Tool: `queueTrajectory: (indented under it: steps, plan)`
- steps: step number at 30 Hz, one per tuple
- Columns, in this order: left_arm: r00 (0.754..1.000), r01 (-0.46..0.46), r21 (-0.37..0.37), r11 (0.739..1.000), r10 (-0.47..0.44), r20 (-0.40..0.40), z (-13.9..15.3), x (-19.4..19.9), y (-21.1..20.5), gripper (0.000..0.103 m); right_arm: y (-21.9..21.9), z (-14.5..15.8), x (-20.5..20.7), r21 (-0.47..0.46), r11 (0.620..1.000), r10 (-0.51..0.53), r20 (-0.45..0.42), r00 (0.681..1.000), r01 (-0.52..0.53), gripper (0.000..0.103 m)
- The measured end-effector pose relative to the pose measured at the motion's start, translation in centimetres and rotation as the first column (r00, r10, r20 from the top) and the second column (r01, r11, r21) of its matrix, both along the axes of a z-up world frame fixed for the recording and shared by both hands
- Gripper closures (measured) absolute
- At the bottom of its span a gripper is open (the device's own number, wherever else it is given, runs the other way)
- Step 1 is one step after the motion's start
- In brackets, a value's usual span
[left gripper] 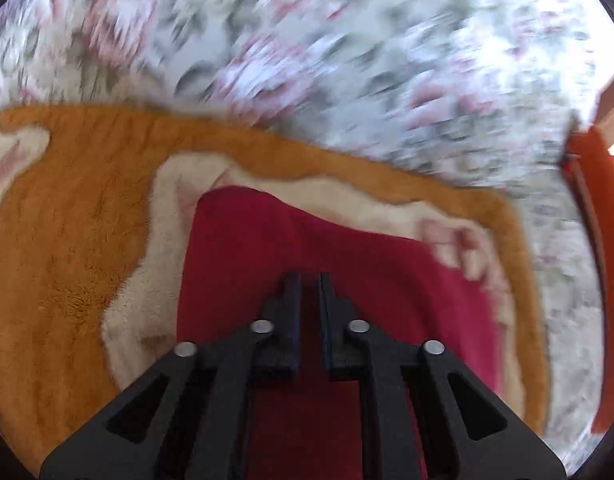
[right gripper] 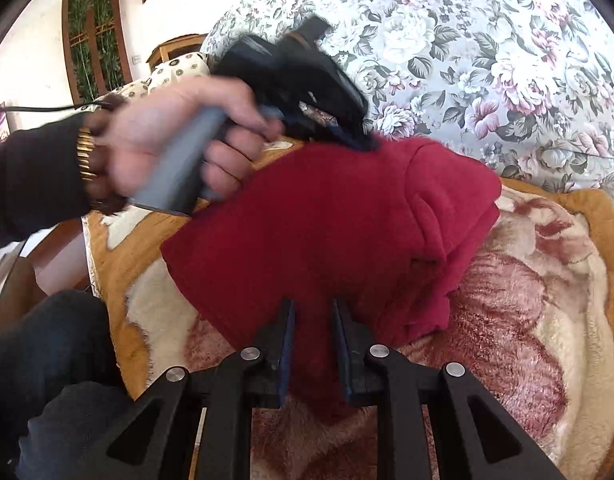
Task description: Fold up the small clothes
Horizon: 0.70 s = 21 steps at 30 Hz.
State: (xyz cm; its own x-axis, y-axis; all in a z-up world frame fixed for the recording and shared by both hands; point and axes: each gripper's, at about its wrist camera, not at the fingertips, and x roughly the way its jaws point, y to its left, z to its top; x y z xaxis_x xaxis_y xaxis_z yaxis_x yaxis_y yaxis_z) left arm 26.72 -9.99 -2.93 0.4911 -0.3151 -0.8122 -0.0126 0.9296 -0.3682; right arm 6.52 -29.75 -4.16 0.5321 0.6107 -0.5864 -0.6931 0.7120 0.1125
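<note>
1. The left gripper (left gripper: 309, 280) was seen over the red garment (left gripper: 307, 248), its jaws nearly closed with a narrow gap.
2. The garment was laid on an orange-and-cream blanket (left gripper: 67, 220).
3. A blurred floral cover (left gripper: 347, 40) was seen beyond.

No text, label, brand, number or sign can be read in either view. The left wrist view is blurred by motion. In the right wrist view the surfaces carry only patterns, not writing.
</note>
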Motion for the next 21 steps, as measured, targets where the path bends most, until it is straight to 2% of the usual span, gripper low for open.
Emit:
queueTrajectory:
  steps: [3,6,9,11,12,13,16,18,21]
  plan:
    - [0.999,-0.032,-0.038,0.999,0.033,0.02,-1.1,0.2,1.0,0.1,0.3,0.0,0.1,-0.007,1.0,0.007,0.003,1.0,-0.007,0.085]
    - [0.999,-0.029,-0.016,0.999,0.029,0.035,-1.0,0.0,0.9,0.1,0.2,-0.2,0.2,-0.002,1.0,0.008,-0.002,1.0,-0.008,0.085]
    - [0.997,-0.028,-0.03,0.999,0.03,0.068,-0.9,-0.6,1.1,0.101,0.1,0.1,0.2,-0.005,1.0,0.011,-0.011,1.0,-0.011,0.085]
    - [0.995,-0.038,-0.018,0.999,0.039,0.095,-0.6,-1.2,1.0,0.101,0.0,1.4,0.8,-0.003,1.0,0.024,-0.058,0.998,-0.024,0.085]
    - [0.993,-0.046,-0.004,0.999,0.046,0.107,-0.4,-1.4,0.8,0.101,-0.4,2.5,1.3,0.031,0.999,0.02,-0.071,0.997,-0.018,0.085]
    - [0.992,-0.048,0.014,0.999,0.046,0.119,-0.4,-1.5,0.5,0.101,-1.2,4.5,2.1,0.089,0.996,-0.01,-0.036,0.999,0.013,0.085]
    - [0.988,-0.052,0.051,0.997,0.044,0.146,-0.3,-1.9,-0.1,0.101,-1.7,8.1,6.0,0.139,0.984,-0.116,0.037,0.993,0.11,0.082]
    - [0.987,-0.054,0.042,0.998,0.047,0.154,-0.4,-2.0,0.1,0.101,-0.1,8.7,10.2,0.079,0.987,-0.141,0.026,0.99,0.139,0.082]
    - [0.984,-0.057,0.044,0.997,0.048,0.169,-0.5,-2.2,0.1,0.101,2.7,7.4,15.1,-0.008,0.992,-0.124,-0.029,0.992,0.124,0.082]
